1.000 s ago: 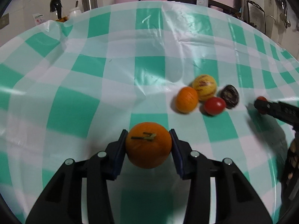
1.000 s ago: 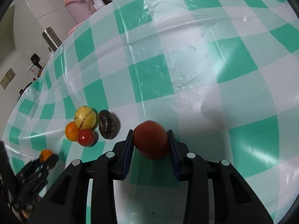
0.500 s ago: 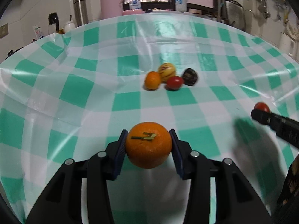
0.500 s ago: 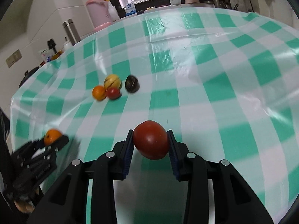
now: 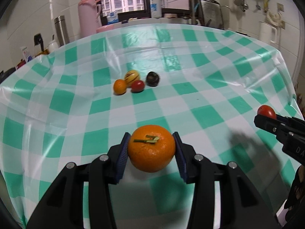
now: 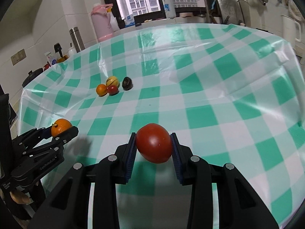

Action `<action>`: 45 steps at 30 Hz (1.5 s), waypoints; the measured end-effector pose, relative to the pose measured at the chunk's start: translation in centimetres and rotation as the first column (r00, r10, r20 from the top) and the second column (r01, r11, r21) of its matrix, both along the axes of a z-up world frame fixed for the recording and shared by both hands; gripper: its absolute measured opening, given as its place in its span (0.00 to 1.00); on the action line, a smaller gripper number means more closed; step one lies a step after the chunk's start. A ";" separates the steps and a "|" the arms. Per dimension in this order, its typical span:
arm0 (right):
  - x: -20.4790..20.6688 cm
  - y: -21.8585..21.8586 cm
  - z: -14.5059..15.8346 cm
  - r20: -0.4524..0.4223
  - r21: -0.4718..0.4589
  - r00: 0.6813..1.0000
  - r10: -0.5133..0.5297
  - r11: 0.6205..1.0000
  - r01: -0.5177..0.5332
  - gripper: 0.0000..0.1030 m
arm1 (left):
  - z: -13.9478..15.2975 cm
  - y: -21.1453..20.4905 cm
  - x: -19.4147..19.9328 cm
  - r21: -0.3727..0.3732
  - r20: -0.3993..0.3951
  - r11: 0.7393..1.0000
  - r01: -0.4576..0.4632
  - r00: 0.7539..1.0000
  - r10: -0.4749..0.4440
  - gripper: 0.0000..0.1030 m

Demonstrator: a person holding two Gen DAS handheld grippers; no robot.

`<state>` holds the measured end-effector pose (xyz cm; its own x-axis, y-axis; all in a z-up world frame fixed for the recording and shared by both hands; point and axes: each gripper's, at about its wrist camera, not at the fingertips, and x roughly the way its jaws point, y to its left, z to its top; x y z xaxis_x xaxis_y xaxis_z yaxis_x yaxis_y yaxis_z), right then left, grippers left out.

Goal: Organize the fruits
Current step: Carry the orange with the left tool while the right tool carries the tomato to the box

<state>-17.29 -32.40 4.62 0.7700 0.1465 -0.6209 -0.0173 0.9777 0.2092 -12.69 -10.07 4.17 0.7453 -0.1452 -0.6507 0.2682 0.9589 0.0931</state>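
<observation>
- Both grippers have pulled back from the fruit cluster since the earlier frames: the four loose fruits, formerly large at mid-right of the left wrist view, now sit small in the upper centre, and more of the kitchen background shows.
- Left gripper (image 5: pixel 151 151): closed on a stemmed orange (image 5: pixel 151 148), blue pads pressing both sides; lower centre of its own view, lower left of the right wrist view (image 6: pixel 62 128).
- Right gripper (image 6: pixel 153 146): closed on a red tomato (image 6: pixel 153 143), pads against both flanks; lower centre of its own view, right edge of the left wrist view, tomato at the tip (image 5: pixel 266 111).
- Both held fruits are clear of the tablecloth (image 5: pixel 190 103), a green-and-white check.
- Loose cluster, upper centre: a small orange (image 5: pixel 120 86), a striped yellow fruit (image 5: pixel 132 75) and a small tomato (image 5: pixel 137 85) sit close together; contact cannot be confirmed through the blur.
- Dark wrinkled fruit (image 5: pixel 152 78): just right of that trio, slightly apart.
- Background, top of frame: pink flask (image 5: pixel 88 17), steel flask (image 5: pixel 61 29), white bottle (image 5: pixel 155 4) at the window.
- Fingertips (image 6: pixel 19 198) of the person's hand show at lower left of the right wrist view.
</observation>
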 end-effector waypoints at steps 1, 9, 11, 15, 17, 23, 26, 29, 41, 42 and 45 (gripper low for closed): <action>-0.4 -0.4 0.0 0.003 0.001 1.000 -0.005 1.000 0.005 0.35 | 0.1 -0.5 -0.4 0.007 0.006 1.000 0.012 1.000 -0.012 0.44; -3.4 -3.2 0.0 0.017 0.012 0.999 -0.049 0.999 0.049 0.35 | 0.8 -3.6 -2.6 0.052 0.029 0.995 0.083 0.996 -0.085 0.44; -4.3 -4.0 -0.1 0.020 0.014 0.998 -0.062 0.998 0.062 0.35 | 0.9 -4.4 -3.2 0.067 0.035 0.993 0.101 0.994 -0.103 0.44; -6.1 -5.7 -0.6 0.022 0.015 0.996 -0.089 0.996 0.089 0.35 | 0.9 -6.1 -4.4 0.095 0.039 0.986 0.140 0.989 -0.145 0.44; -7.2 -6.8 -1.2 0.019 0.017 0.994 -0.110 0.994 0.110 0.35 | 0.9 -7.0 -5.0 0.108 0.038 0.981 0.160 0.986 -0.165 0.44; -10.1 -10.4 -2.7 0.002 0.043 0.982 -0.191 0.981 0.190 0.35 | 0.5 -9.9 -6.8 0.152 0.032 0.959 0.239 0.969 -0.246 0.44; -11.7 -12.4 -3.4 -0.002 0.056 0.971 -0.237 0.970 0.237 0.35 | 0.2 -11.4 -7.9 0.179 0.030 0.944 0.276 0.958 -0.286 0.44; -13.4 -14.3 -3.9 -0.006 0.067 0.959 -0.285 0.956 0.285 0.35 | -0.1 -13.1 -8.9 0.199 0.015 0.926 0.322 0.943 -0.331 0.44; -20.7 -22.0 -7.5 -0.074 0.085 0.867 -0.493 0.863 0.498 0.35 | -1.9 -21.7 -14.8 0.264 -0.046 0.788 0.555 0.824 -0.565 0.44; -21.1 -22.4 -7.9 -0.082 0.086 0.860 -0.504 0.856 0.509 0.35 | -2.1 -22.3 -15.1 0.269 -0.052 0.777 0.569 0.814 -0.578 0.44; -22.3 -23.8 -9.4 -0.117 0.087 0.834 -0.539 0.831 0.550 0.35 | -3.1 -24.6 -17.0 0.289 -0.085 0.719 0.632 0.765 -0.638 0.44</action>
